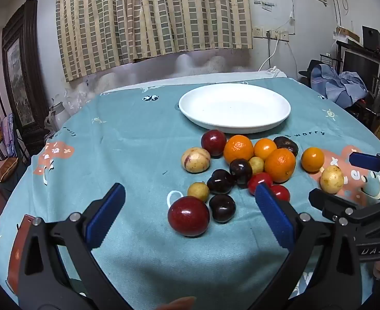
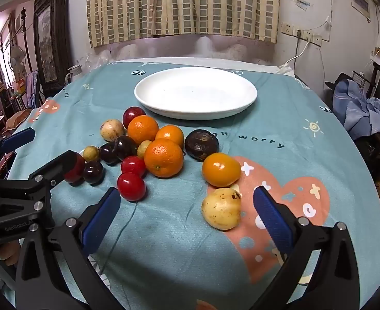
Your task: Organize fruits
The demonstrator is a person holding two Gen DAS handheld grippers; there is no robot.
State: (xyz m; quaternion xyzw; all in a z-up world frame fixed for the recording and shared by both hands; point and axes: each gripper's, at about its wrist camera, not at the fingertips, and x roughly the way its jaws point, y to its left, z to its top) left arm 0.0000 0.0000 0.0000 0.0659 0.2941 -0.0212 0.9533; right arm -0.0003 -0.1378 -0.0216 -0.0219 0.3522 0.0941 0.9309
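While both grippers hang above the teal tablecloth (image 1: 128, 144) with their jaws spread wide and nothing between them, the fruit lies loose in a cluster just in front of the white plate (image 2: 241, 103), which holds nothing. In the left wrist view the left gripper (image 1: 190, 206) frames a large red plum (image 1: 188, 215) at lower centre, slightly left of the midline between the blue pads; a dark plum (image 1: 222, 208) touches its right side. In the right wrist view the right gripper (image 2: 187, 206) frames a spotted yellow fruit (image 2: 221, 208) at lower centre right, close to the right-hand pad, with a small orange (image 2: 221, 169) just beyond it. Each fruit is nearly round (no long axis to align with), so the approach appears to turn only on centring: the left gripper probably needs a small shift toward frame left, the right one toward frame right. The plate sits in the upper centre of both views, beyond the cluster.
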